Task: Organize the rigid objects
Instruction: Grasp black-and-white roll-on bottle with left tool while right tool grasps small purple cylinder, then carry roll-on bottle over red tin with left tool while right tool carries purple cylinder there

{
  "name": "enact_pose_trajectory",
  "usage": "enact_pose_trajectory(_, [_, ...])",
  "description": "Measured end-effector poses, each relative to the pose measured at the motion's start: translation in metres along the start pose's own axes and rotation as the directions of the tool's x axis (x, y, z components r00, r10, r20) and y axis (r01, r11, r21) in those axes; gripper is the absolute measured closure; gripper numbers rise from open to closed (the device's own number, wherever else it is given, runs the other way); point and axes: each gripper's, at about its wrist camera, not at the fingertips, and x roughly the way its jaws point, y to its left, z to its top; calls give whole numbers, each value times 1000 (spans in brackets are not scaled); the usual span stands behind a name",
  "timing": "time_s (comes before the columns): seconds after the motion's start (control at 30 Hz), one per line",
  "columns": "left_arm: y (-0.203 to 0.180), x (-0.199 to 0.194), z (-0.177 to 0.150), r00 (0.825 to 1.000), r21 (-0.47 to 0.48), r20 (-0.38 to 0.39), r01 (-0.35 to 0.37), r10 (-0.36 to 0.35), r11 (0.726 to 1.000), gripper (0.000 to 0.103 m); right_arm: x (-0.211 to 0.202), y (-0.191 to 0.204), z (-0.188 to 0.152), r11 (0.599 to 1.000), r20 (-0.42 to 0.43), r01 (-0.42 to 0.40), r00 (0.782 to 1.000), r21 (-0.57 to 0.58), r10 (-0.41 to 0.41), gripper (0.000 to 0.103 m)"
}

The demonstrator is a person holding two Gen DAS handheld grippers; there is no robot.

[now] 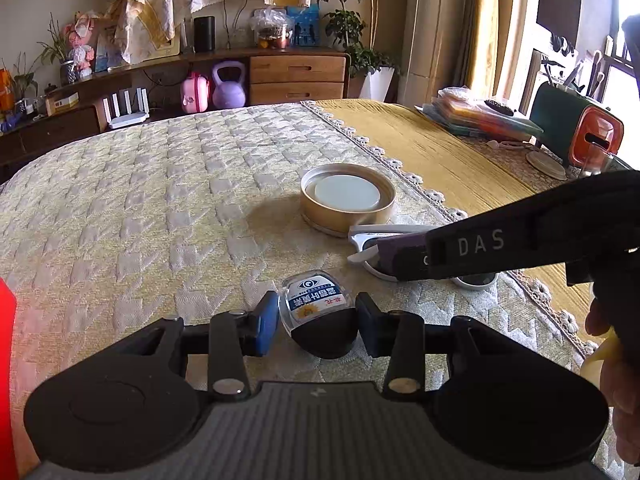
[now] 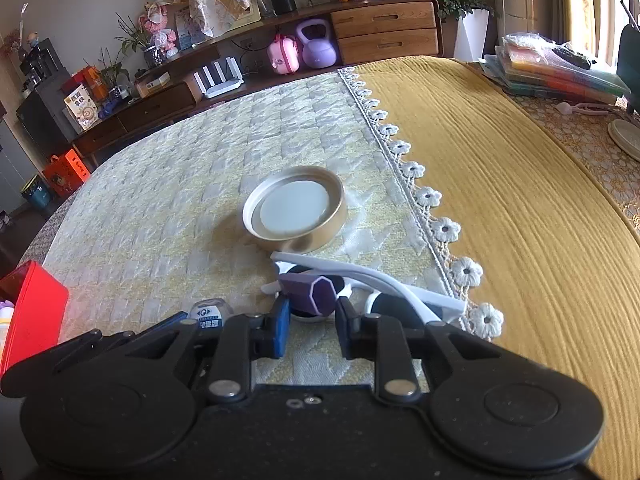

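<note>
My left gripper (image 1: 318, 322) is shut on a small clear bottle with a black cap and an eye-logo label (image 1: 316, 312), held low over the cream quilted cloth. My right gripper (image 2: 312, 326) is shut on a purple faceted piece (image 2: 310, 294), just above white sunglasses (image 2: 384, 284) lying on the cloth. A round gold lid with a white liner (image 2: 294, 212) lies upside down behind the sunglasses; it also shows in the left wrist view (image 1: 347, 196). The right gripper's black body (image 1: 520, 240) crosses the left wrist view over the sunglasses (image 1: 372, 240).
A red box (image 2: 32, 312) stands at the left edge. A mustard cloth (image 2: 520, 200) covers the right side past a lace trim. Stacked folders (image 1: 476, 116), a green and orange holder (image 1: 576, 132) and a round coaster (image 1: 546, 164) sit at the far right.
</note>
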Motion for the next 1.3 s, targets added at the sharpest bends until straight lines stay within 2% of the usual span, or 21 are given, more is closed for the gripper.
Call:
enact_pose_trajectory(0.17, [6, -13, -4, 1000, -9, -2, -1, 1, 1000, 61, -10, 1, -11, 1000, 6, -4, 1000, -17, 4, 88])
enact_pose_trajectory(0.63, [29, -74, -14, 1000, -64, -14, -3, 2, 998, 61, -63, 24, -45, 996, 26, -57, 998, -69, 59, 88])
enact_pose_trajectory(1.03, [73, -144, -19, 997, -119, 8, -76, 78, 990, 61, -100, 90, -59, 975, 37, -158, 985, -157, 166, 88])
enact_pose_trajectory(1.3, [122, -178, -25, 988, -180, 24, -146, 153, 973, 61, -106, 144, -65, 951, 23, -214, 974, -222, 224, 88])
